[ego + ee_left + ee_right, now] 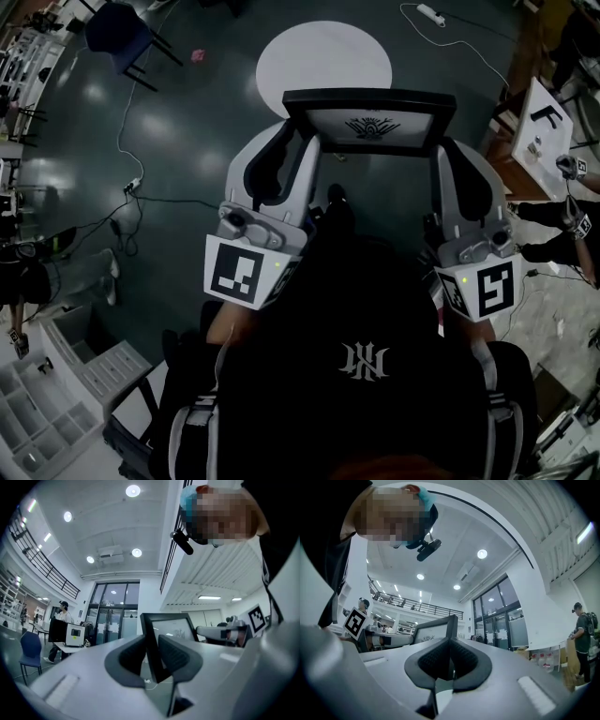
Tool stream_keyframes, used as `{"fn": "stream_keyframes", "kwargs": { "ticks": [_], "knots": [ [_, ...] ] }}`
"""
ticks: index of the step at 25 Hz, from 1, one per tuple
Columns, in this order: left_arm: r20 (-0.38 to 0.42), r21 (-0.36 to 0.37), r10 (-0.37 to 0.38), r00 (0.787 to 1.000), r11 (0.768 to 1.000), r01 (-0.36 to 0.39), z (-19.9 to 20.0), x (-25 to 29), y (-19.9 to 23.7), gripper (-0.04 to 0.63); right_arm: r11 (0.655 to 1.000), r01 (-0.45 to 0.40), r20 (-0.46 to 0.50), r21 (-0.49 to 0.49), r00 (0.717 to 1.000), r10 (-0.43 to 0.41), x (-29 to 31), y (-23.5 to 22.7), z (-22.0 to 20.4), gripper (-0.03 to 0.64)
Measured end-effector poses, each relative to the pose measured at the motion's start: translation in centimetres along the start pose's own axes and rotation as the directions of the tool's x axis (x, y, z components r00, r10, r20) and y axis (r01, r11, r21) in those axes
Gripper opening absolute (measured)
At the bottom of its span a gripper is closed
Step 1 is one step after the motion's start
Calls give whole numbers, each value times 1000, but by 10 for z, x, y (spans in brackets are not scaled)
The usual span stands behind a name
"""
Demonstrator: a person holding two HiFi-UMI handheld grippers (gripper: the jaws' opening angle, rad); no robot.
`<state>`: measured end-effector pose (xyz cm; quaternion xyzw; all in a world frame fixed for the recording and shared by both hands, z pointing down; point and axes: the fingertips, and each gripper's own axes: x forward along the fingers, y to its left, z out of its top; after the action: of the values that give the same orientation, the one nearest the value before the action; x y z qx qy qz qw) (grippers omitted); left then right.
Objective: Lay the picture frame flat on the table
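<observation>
Over the near edge of the white counter [323, 52], the picture frame [370, 122] is aloft, the left tool [302, 141] and right tool [441, 147] each clamped on one side, so laying it flat remains.

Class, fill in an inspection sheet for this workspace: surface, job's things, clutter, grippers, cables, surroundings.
Surface: round white table, visible part bare.
Job's things: picture frame held in the air, not yet laid flat.
Clutter: small pink thing on the dark floor.
Grippers: left hand-held gripper shut on the frame's left edge; right hand-held gripper shut on its right edge.
Cables: white cable and power strip on the floor.
Surroundings: blue chair, white shelving, another person at right.
</observation>
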<state>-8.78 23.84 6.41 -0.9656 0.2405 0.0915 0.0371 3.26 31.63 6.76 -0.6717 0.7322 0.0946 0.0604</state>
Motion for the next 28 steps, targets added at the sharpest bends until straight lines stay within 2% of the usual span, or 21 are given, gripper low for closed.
{"fn": "stream_keyframes", "kwargs": {
  "ticks": [10,12,17,28],
  "knots": [
    [-1,-7,3,1000,1000,-3,-13,55,74,75,1000,-3,-4,-30,1000,3,90,-24,-10,8],
    [-20,-7,0,1000,1000,-1,-19,65,89,75,999,-4,-6,-36,1000,4,109,-28,-13,8],
    [-2,-6,8,1000,1000,-8,-24,81,112,74,999,-16,-9,-46,1000,16,133,-33,-19,8],
    [30,-77,61,998,995,-58,-47,116,202,74,990,-79,-51,-119,996,73,235,-33,-36,8]
  ]
}}
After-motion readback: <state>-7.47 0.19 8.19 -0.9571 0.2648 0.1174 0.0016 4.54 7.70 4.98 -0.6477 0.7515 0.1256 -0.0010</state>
